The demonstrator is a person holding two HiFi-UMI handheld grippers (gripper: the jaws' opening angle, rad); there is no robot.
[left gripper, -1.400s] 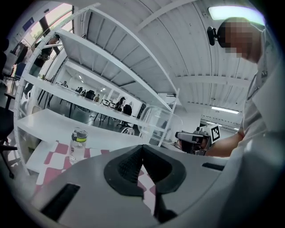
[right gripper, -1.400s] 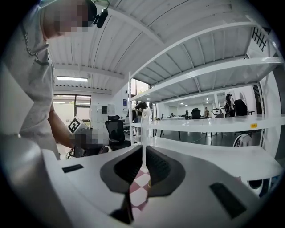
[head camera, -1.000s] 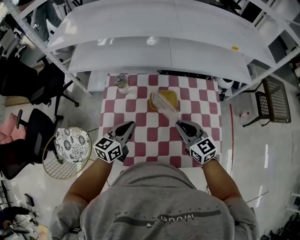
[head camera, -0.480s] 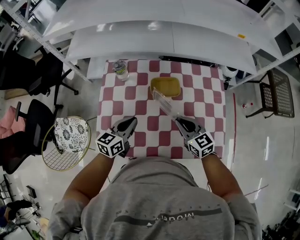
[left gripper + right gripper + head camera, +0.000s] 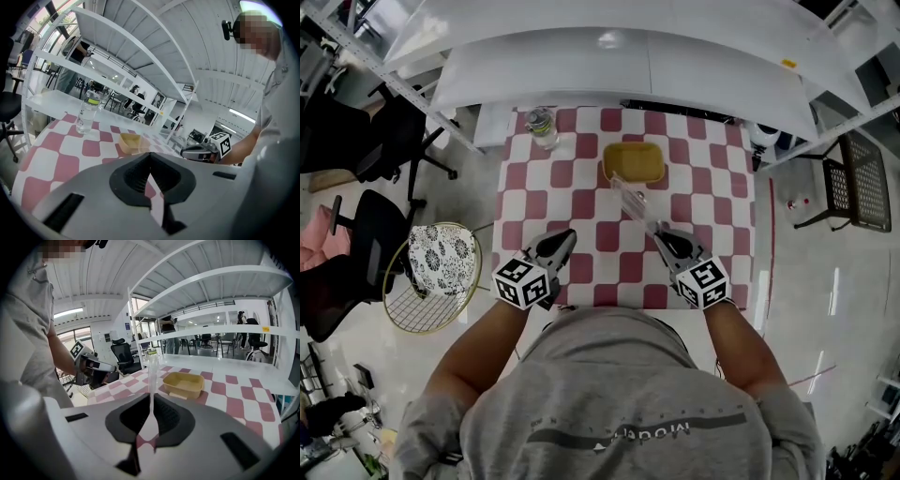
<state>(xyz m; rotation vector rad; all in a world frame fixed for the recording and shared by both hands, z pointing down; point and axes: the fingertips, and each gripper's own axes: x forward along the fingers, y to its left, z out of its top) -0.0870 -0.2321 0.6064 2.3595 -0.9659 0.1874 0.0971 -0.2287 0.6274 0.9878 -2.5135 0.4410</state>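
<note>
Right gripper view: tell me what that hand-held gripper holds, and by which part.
The right hand-held gripper is shut on a thin clear plastic piece, likely a lid, pinching its near edge; the rest sticks out beyond the jaws toward the yellow container.

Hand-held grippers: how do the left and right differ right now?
The left hand-held gripper is shut on nothing; the right hand-held gripper is shut on a clear lid. The right's lid points at the yellow container; the left aims beside it. Both hover over the checkered table's near edge.
</note>
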